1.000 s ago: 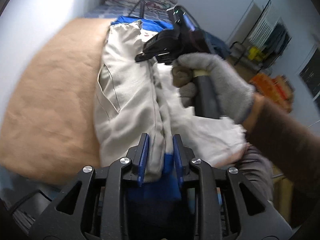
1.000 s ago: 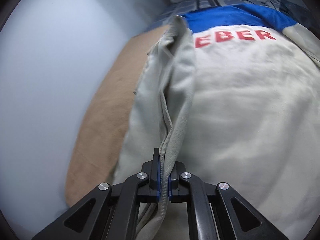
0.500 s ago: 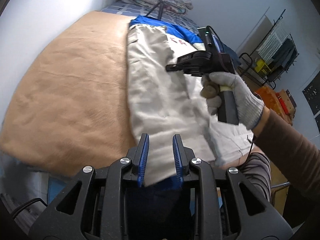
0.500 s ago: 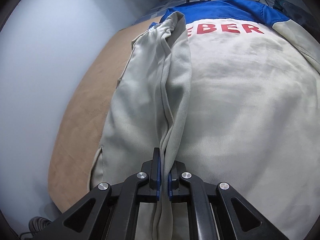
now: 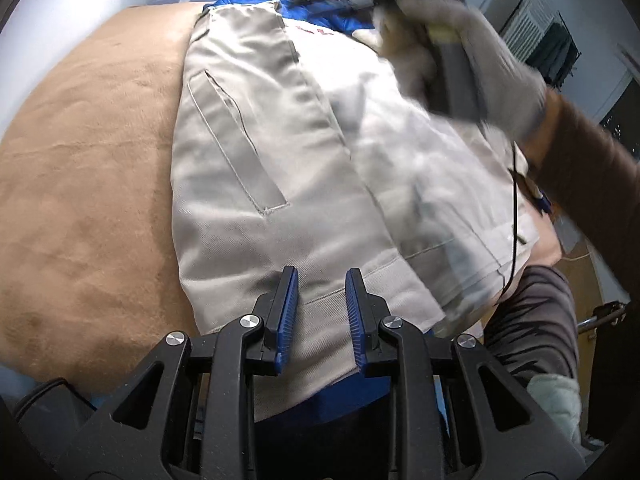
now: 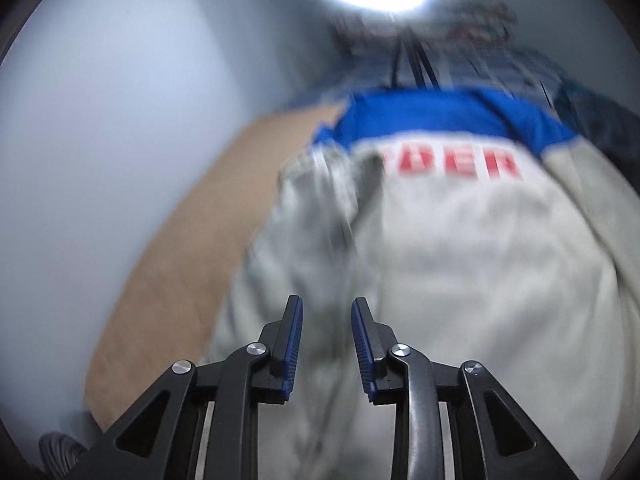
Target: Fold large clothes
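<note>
Left wrist view: the left tongs (image 5: 322,316) grip the hem of the jacket (image 5: 280,168), which lies ahead on the bed (image 5: 88,184).

Right wrist view: the right tongs (image 6: 326,340) have just been opening (nothing pinched); side fold is laid. Next: regrip for the following fold.

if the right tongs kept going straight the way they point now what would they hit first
Most likely the grey jacket lying on the tan blanket: the right tongs, open with nothing between them, aim down at its folded-over left side. The picture is blurred, so depth is uncertain.
</note>
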`<state>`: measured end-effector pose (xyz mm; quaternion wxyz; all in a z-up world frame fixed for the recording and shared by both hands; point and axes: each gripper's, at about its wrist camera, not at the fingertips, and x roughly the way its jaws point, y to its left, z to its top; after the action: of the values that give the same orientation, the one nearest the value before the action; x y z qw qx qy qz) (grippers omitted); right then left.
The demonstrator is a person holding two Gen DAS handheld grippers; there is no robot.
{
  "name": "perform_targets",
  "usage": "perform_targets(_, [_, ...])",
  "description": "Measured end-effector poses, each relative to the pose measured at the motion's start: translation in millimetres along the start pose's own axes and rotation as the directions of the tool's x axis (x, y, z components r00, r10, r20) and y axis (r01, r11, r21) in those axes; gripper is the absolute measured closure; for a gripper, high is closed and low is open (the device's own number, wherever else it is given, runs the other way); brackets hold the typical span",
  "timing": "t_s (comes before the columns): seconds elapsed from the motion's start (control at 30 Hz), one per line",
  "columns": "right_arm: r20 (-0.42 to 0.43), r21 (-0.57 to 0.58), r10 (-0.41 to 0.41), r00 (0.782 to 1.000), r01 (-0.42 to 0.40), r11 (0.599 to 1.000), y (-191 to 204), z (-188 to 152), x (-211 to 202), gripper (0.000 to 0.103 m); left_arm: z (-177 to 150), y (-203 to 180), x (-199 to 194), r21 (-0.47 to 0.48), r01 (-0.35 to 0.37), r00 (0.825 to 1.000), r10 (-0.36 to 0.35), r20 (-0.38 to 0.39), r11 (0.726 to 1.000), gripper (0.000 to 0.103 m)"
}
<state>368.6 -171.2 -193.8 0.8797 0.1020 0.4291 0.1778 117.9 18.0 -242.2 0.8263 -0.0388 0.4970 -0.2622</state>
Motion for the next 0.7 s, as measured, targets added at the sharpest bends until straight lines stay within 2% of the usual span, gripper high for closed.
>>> perform_targets(0.1, [0.038,-0.055,0.000,0.999,0.002,0.998,10.3,28.6,19.7,0.078,-2.6,1.4,3.1,0.013,-0.002,1.000,0.002,-0.002,1.000,0.081])
perform_targets(0.3, [0.020,-0.096,-0.041,0.999,0.043,0.994,14.9,67.8,78.7,0.079,-10.5,-2.7,5.5,0.064,-0.011,1.000,0.011,0.004,0.998,0.081])
perform_targets(0.4, [-0.019,-0.050,-0.115,0.993,0.114,0.992,-6.4,71.0,103.2,0.085,-11.7,0.5,6.0,0.057,0.008,1.000,-0.008,0.004,0.998,0.081])
perform_targets(0.5, [-0.105,-0.047,-0.145,0.984,0.141,0.989,-28.2,58.2,131.3,0.094,-14.9,4.4,7.4,0.045,0.029,0.999,-0.030,0.012,0.999,0.080])
perform_targets(0.57, [-0.073,-0.096,-0.166,0.983,0.159,0.983,-23.1,52.9,132.7,0.094,-15.6,4.9,8.3,0.050,0.032,0.999,-0.033,0.016,0.998,0.080])
perform_targets(0.63, [-0.093,-0.133,-0.213,0.973,0.200,0.971,-13.4,57.1,132.1,0.092,-14.2,4.5,4.8,0.042,0.036,0.999,-0.036,0.010,0.998,0.080])
perform_targets(0.67, [-0.103,-0.135,-0.214,0.971,0.199,0.971,-9.3,59.3,128.2,0.090,-13.5,4.7,1.5,0.038,0.042,0.999,-0.042,0.010,0.998,0.080])
perform_targets(0.7, [-0.099,-0.118,-0.175,0.980,0.163,0.980,-4.7,60.4,117.1,0.088,-13.9,5.7,-3.8,0.033,0.049,0.999,-0.050,0.016,0.998,0.080])
